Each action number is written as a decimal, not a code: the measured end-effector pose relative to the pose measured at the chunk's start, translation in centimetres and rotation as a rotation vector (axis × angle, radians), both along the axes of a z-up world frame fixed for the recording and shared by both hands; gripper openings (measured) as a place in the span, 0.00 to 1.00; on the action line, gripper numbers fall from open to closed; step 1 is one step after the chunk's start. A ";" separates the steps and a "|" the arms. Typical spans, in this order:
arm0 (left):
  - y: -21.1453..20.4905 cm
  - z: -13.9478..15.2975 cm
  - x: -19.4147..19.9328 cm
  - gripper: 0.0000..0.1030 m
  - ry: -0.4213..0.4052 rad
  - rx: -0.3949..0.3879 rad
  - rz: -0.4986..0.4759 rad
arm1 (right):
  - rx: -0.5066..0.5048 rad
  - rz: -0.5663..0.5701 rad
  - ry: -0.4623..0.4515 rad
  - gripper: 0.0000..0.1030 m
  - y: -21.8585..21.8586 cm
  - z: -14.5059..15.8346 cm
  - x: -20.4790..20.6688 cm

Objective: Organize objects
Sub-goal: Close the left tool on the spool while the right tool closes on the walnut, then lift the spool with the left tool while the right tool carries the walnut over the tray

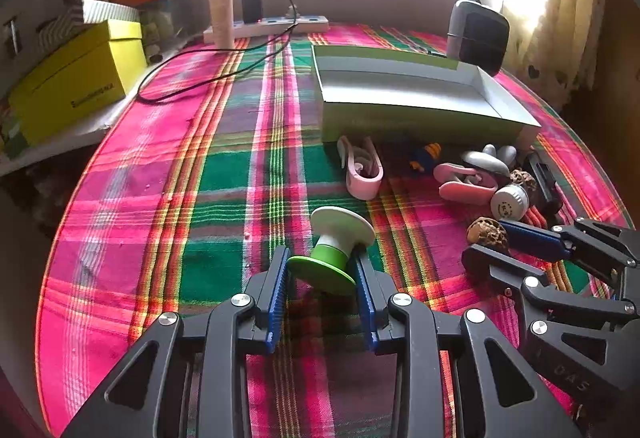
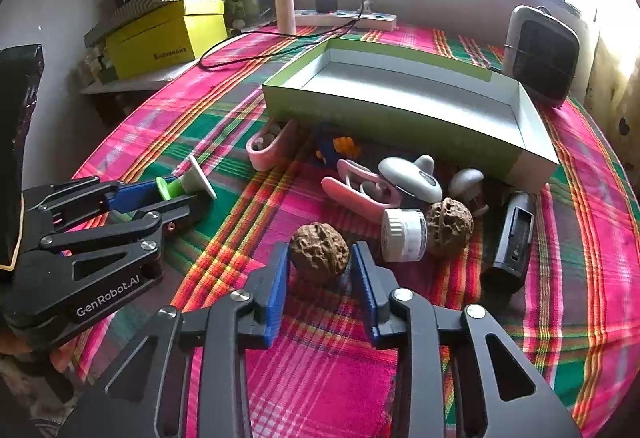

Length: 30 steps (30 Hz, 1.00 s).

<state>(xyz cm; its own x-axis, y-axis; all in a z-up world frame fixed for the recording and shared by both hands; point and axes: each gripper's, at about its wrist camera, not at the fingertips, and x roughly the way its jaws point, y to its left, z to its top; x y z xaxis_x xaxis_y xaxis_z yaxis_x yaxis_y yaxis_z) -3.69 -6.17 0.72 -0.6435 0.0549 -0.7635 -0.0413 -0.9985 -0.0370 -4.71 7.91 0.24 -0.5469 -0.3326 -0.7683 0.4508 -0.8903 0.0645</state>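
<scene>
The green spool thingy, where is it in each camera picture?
Left wrist view: the green and white spool sits at bottom centre, between the left gripper's blue pads.
Right wrist view: the same spool is at the middle left, at the tip of the left gripper reaching in from the left edge.
Shared landmark: the open green box behind the pile of small things.

2 walnuts (image 2: 319,256), 2 pink clips (image 2: 267,148), 1 box (image 2: 404,118), 1 spool (image 2: 188,185).

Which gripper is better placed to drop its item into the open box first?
Right, likely. The right gripper grips a walnut close to the open box; the left gripper, holding the green spool, sits farther back.
</scene>
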 end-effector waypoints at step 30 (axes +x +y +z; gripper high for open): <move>1.3 2.2 -2.2 0.28 0.028 0.035 -0.045 | -0.064 -0.018 0.059 0.30 1.2 2.8 -1.1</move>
<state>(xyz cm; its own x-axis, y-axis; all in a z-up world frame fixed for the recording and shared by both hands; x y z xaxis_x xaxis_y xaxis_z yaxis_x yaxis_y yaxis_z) -5.90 -4.86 2.88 -0.6611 0.1102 -0.7422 -0.0874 -0.9937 -0.0696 -5.77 9.08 3.05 -0.5966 -0.3698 -0.7122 0.4395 -0.8931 0.0956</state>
